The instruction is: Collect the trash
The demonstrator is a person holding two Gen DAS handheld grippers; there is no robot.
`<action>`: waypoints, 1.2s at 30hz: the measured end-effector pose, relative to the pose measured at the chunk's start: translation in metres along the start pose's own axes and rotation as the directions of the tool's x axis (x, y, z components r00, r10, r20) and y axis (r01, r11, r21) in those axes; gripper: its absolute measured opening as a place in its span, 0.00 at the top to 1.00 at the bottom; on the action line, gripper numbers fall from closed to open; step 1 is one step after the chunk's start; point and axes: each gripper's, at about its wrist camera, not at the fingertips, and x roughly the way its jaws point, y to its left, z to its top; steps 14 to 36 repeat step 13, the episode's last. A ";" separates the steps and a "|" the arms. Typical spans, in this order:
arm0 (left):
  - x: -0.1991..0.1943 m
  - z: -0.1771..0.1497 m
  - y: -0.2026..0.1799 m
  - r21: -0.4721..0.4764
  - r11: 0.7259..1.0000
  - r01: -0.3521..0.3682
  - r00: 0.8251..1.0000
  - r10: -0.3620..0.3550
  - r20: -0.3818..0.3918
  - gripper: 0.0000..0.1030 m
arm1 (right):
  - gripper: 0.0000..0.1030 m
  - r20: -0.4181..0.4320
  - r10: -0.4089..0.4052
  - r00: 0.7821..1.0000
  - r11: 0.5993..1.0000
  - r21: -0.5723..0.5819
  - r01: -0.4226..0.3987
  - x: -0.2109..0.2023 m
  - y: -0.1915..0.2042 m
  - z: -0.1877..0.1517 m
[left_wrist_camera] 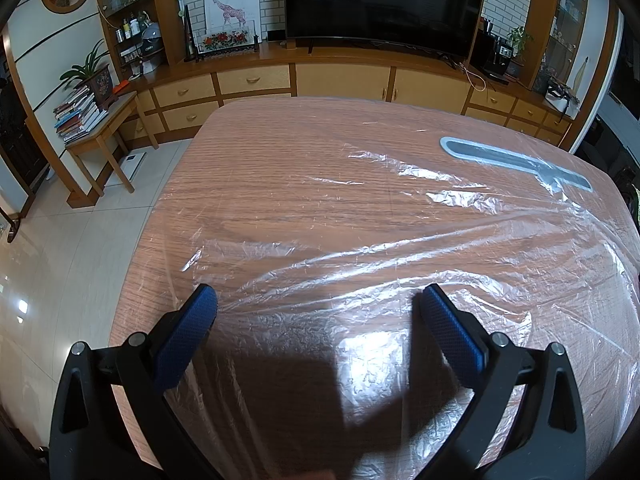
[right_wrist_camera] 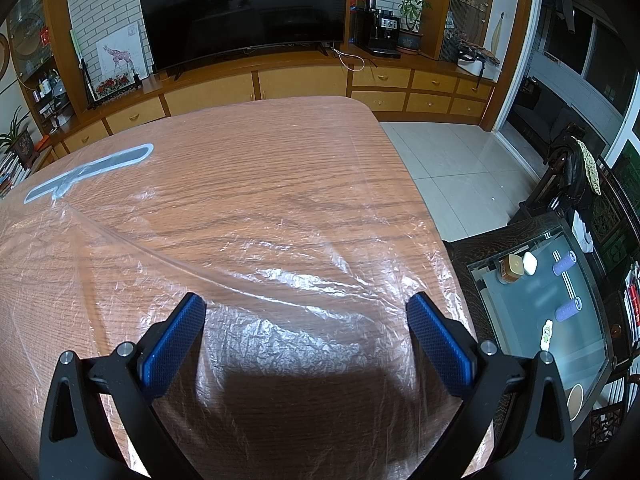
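Observation:
A thin, clear, wrinkled plastic sheet (left_wrist_camera: 360,240) lies spread over the wooden table (left_wrist_camera: 260,148); it also shows in the right wrist view (right_wrist_camera: 288,280) on the same table (right_wrist_camera: 280,140). A raised crease runs diagonally across the sheet. My left gripper (left_wrist_camera: 318,300) is open and empty, just above the sheet near the table's front left. My right gripper (right_wrist_camera: 306,308) is open and empty above the sheet near the front right. No separate trash item shows on the table.
A grey slotted plate (left_wrist_camera: 516,162) is set in the tabletop under the plastic, also in the right wrist view (right_wrist_camera: 88,172). A TV cabinet (left_wrist_camera: 340,76) stands behind. A dark glass side table (right_wrist_camera: 540,312) with small items is at right. A small table with books (left_wrist_camera: 92,128) is at left.

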 end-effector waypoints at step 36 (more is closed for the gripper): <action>-0.001 -0.001 0.002 0.001 1.000 -0.001 1.000 0.001 0.000 0.01 | 0.03 0.000 0.000 1.000 1.000 0.000 0.000 0.000 0.000 0.000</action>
